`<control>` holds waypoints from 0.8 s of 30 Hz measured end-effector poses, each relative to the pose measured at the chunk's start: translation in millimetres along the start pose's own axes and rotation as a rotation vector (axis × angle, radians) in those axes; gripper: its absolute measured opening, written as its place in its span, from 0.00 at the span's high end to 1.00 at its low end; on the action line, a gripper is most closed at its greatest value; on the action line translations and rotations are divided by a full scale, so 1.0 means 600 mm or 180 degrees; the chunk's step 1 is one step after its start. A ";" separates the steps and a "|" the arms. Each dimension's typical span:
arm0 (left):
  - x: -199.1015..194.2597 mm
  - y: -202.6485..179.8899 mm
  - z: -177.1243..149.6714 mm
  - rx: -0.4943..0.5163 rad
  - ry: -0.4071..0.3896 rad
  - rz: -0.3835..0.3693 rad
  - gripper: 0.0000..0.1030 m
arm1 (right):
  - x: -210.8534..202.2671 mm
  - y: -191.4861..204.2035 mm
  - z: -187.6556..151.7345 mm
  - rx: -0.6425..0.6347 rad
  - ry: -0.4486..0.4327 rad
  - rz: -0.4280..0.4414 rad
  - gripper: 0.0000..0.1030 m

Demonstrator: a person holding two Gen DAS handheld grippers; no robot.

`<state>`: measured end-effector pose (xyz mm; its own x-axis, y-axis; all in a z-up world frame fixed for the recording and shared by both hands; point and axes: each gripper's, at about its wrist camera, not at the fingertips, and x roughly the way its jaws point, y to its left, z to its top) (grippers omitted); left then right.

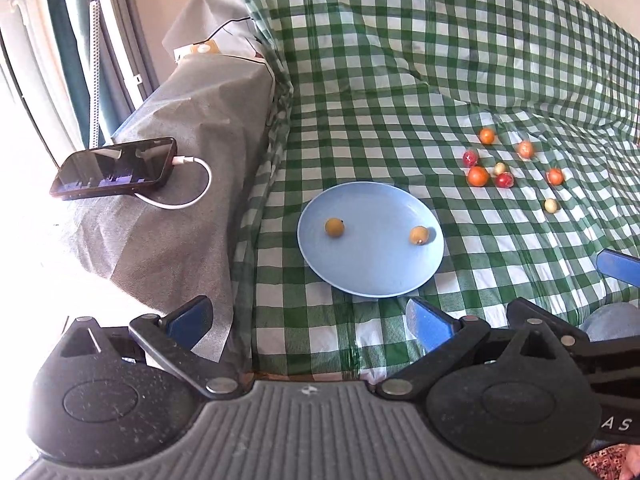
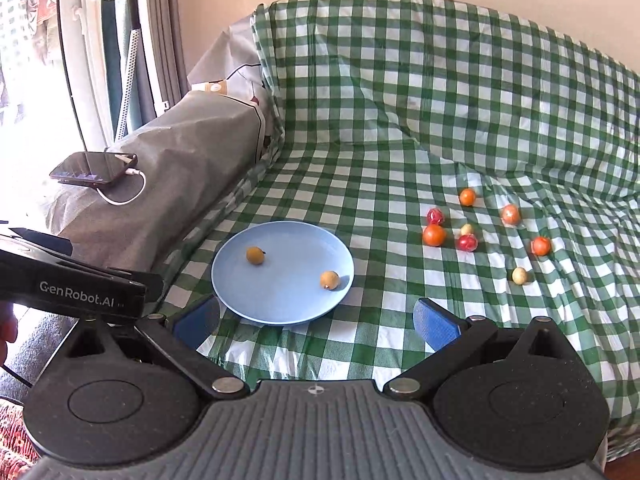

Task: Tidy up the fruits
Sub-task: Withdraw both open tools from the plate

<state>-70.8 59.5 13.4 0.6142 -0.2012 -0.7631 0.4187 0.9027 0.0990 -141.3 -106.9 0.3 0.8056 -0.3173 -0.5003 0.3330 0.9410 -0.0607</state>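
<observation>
On the far left, up on the grey-covered armrest [image 2: 192, 148], a phone [image 2: 94, 170] sits on its white cable [image 2: 124, 196], well clear of my work, so I leave it alone. Next comes my left gripper [image 1: 308, 322], jaws spread wide and empty, near the front edge of the blue plate [image 1: 372, 276]; two yellow fruits [image 1: 334, 227] already lie on that plate, apart from each other. My right gripper [image 2: 316, 320] is likewise wide apart, holding nothing, hovering just in front of the plate. Further right, on the green checked cloth [image 2: 360, 120], the loose fruits [image 2: 434, 235] lie scattered: orange, red and pale ones. I judge the next pick is best made with the right gripper, on the near pale fruit [image 2: 519, 275], since it stands apart from its neighbours. I'd come down straight, close gently because the soft cloth may let it roll.
</observation>
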 end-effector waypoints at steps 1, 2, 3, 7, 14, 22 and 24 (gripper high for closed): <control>-0.001 0.001 0.000 -0.0006 0.0000 0.0000 0.00 | -0.002 0.001 0.000 -0.0013 -0.0004 -0.0001 0.01; -0.001 0.001 0.000 -0.0008 0.0000 0.0003 0.00 | -0.003 0.002 0.000 -0.0025 -0.0007 -0.0003 0.01; -0.002 0.001 0.000 -0.0007 -0.0001 0.0003 0.00 | -0.005 0.003 0.000 -0.0035 -0.0006 -0.0005 0.01; -0.001 0.001 0.000 -0.0012 0.0000 -0.0031 0.00 | -0.008 0.003 0.000 0.0011 -0.0012 -0.0021 0.01; 0.007 -0.004 0.002 0.0035 0.0030 -0.0035 0.00 | -0.003 -0.007 0.000 0.0089 0.0009 -0.0041 0.01; 0.021 -0.002 0.001 0.0036 0.0126 -0.0022 0.00 | 0.008 -0.004 -0.003 0.0066 0.0074 0.0033 0.01; 0.024 -0.002 0.000 0.0046 0.0146 -0.0017 0.00 | 0.011 -0.007 -0.003 0.0077 0.0091 0.0039 0.01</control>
<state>-62.5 55.5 2.4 0.5808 -0.1880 -0.7920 0.4317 0.8960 0.1039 -138.4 -112.6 -4.1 0.7955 -0.3019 -0.5254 0.3352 0.9416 -0.0336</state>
